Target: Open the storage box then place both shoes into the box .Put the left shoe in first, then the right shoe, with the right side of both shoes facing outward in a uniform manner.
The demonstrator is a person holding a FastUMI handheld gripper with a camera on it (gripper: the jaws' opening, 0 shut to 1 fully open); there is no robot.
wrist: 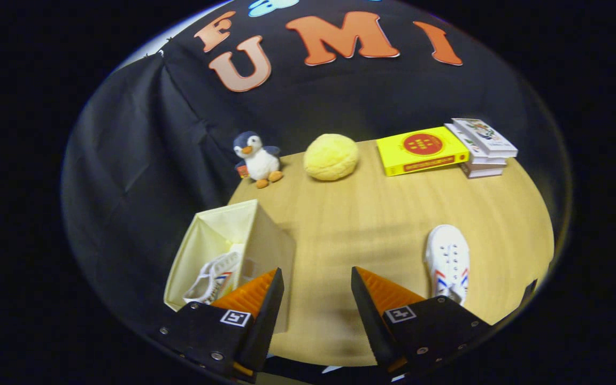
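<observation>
while the jaws gape empty, one shoe lies just beside the right finger.

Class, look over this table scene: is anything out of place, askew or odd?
Nothing is spilled or damaged. One shoe lies tipped on its side inside the open storage box, while its partner sits alone on the table, beyond the open gripper. The stacked books are slightly fanned.

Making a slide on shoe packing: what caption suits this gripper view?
Open gripper above the table, one shoe already in the storage box, the other shoe waiting beside the fingers.
</observation>
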